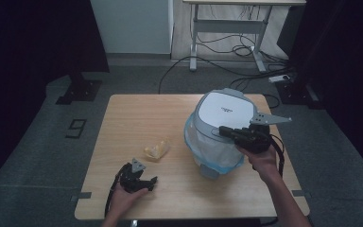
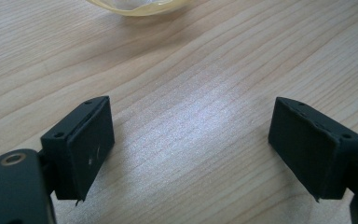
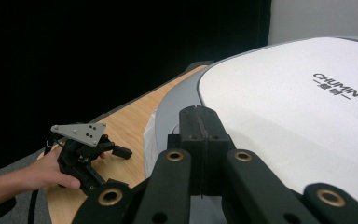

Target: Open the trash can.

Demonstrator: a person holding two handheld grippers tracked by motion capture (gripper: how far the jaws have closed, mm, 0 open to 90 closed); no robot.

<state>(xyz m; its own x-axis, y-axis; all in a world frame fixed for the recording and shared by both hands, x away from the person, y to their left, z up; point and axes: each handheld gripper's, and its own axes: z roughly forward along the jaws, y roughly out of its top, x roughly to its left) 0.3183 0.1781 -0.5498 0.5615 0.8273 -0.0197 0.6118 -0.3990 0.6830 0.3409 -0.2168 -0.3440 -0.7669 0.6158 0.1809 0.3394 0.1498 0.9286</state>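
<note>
The bin stands on the right half of the table, its white lid down and a blue bag folded out over its rim. The right gripper is clenched, its two jaws pressed flat together with nothing between them, and their tips rest at the near edge of the lid, on the grey rim that runs round the white top. In the right gripper view the lid spreads out past the closed jaws, with dark lettering printed on it. The person's right hand holds that gripper from the near side, the forearm coming in from the bottom right.

The left gripper lies low on the table near its front edge, well apart from the bin. Its jaws stand wide open and empty; in the left gripper view bare wood shows between them. The left hand grips it from behind. A crumpled yellow wrapper lies on the table just beyond the left gripper, between it and the bin, touching neither.
</note>
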